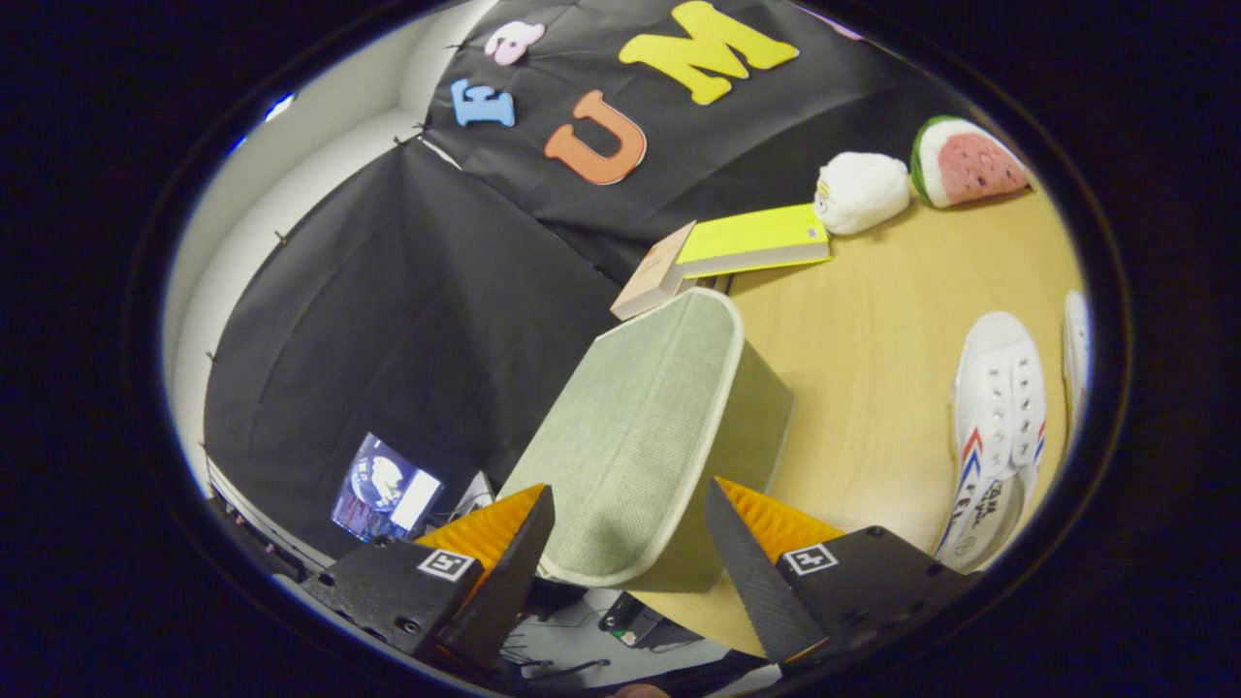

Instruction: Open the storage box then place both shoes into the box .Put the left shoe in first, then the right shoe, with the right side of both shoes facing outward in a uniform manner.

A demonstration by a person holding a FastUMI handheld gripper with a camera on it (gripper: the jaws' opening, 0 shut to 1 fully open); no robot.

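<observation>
Between the released jaws (630,543) — storage box (645,427) at the desk (873,349) edge; white shoe (999,436) at 3 o'clock, partly cut off.

You have one green storage box (648,427) on the table (873,339), two white shoes (999,427) (1074,349), two books, one yellow (756,237) and one tan (654,276), two plush toys, one white (861,191) and one watermelon slice (965,160), and one lit screen (386,488).
</observation>
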